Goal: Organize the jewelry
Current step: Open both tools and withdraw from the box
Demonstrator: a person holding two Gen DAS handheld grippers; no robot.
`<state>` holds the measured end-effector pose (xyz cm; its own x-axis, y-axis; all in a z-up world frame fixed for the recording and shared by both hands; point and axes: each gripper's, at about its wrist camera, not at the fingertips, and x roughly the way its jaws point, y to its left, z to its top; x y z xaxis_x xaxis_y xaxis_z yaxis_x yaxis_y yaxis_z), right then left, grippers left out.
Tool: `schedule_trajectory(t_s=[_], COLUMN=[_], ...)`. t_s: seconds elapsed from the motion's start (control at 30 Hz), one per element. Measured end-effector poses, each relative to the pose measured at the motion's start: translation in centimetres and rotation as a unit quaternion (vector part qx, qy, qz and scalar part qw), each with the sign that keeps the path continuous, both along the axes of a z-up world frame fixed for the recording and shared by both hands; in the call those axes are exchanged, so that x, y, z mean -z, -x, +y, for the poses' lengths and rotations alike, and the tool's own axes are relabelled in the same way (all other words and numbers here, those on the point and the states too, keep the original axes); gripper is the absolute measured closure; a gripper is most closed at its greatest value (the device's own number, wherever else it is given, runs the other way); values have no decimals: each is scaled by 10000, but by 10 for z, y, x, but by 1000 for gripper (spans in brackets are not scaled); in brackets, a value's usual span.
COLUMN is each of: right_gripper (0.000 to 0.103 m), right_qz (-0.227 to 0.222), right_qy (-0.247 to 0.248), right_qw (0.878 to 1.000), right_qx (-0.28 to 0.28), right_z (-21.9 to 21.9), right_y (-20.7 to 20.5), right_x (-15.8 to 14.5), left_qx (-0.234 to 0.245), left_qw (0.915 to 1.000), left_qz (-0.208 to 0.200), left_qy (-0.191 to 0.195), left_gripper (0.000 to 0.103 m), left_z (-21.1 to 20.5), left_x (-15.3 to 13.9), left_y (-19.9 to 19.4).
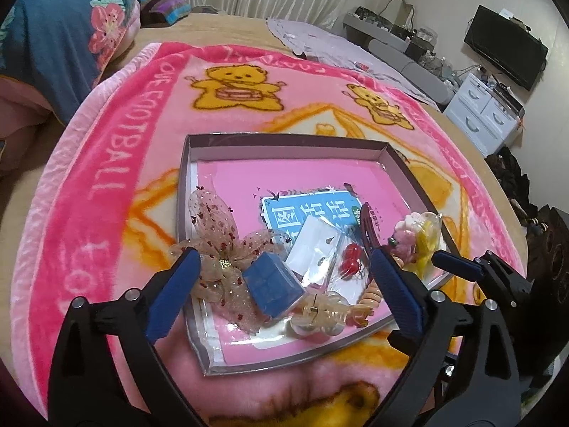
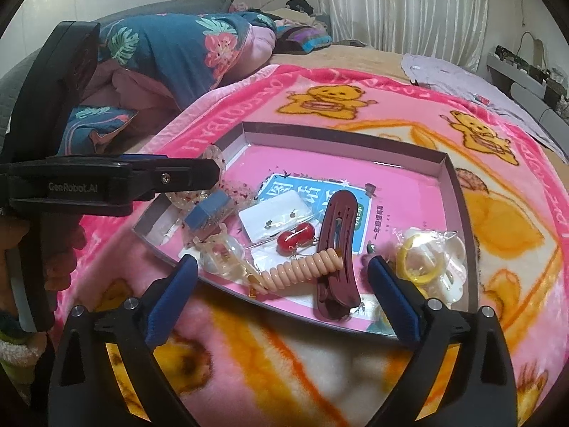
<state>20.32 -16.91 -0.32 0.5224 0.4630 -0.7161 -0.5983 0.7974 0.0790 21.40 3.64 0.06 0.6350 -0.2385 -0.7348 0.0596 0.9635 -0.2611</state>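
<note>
A shallow grey-walled tray with a pink floor lies on the pink blanket. In it lie a blue box, a sheer flower bow, a white earring card, red bead earrings, a dark red hair clip, a peach spiral hair tie, a clear claw clip and bagged yellow and pink pieces. My left gripper is open over the blue box. My right gripper is open at the tray's near edge.
A pink teddy-bear blanket covers the bed. A blue floral quilt is heaped at the far left. A white drawer unit and a monitor stand at the right.
</note>
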Motion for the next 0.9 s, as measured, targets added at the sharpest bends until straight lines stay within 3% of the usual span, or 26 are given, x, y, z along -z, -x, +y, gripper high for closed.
schedule_trajectory(t_s=[0.9], right_gripper=[5], right_qz=[-393], right_qy=[-135], right_qw=[9990], right_qx=[189], right_z=[-32], right_y=[36], right_x=[-37], left_qx=[-146], left_qw=[9992], left_qz=[-351], left_qy=[-127], left_gripper=[10], left_z=[-7], left_x=[-38], left_y=[50])
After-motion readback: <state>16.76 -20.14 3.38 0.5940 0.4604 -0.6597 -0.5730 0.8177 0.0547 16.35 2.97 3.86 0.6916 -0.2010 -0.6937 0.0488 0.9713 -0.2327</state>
